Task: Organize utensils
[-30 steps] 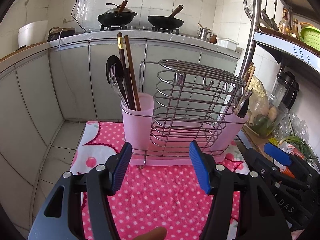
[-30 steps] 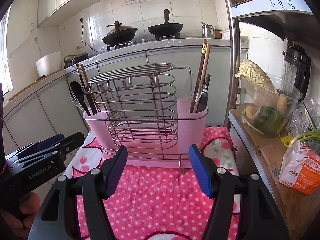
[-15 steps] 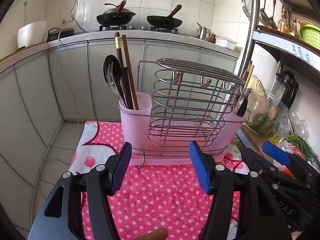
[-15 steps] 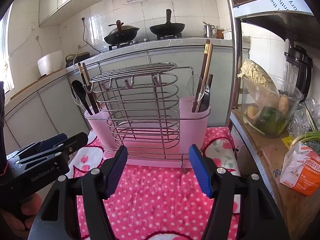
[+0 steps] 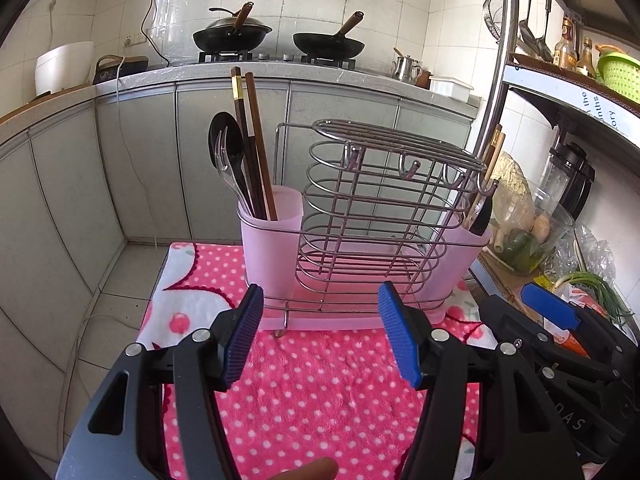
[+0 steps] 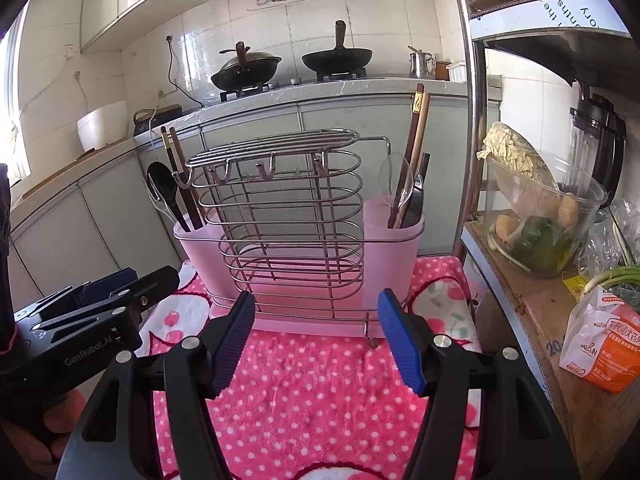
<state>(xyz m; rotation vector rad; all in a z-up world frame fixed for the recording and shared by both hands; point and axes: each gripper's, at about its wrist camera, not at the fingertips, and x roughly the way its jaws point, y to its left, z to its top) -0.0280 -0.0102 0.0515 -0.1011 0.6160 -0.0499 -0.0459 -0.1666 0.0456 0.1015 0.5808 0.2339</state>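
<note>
A wire utensil rack (image 5: 372, 216) with a pink plastic cup at each end stands on a pink polka-dot towel (image 5: 320, 392). The left cup (image 5: 272, 252) holds brown chopsticks (image 5: 256, 140), a black spoon (image 5: 226, 140) and a clear fork. In the right wrist view the right cup (image 6: 390, 256) holds chopsticks (image 6: 416, 140), a clear spoon and a dark utensil. My left gripper (image 5: 320, 336) hovers open in front of the rack with nothing between its blue pads. My right gripper (image 6: 318, 336) is also open and empty, just short of the rack (image 6: 288, 220). Each gripper shows in the other's view (image 5: 516, 304) (image 6: 148, 280).
A steel shelf post (image 6: 468, 120) rises right of the rack. On the wooden shelf beside it sit a glass bowl of vegetables (image 6: 540, 220), an orange carton (image 6: 600, 344) and a blender (image 6: 596, 148). Grey cabinets and a counter with two woks (image 5: 232, 36) lie behind.
</note>
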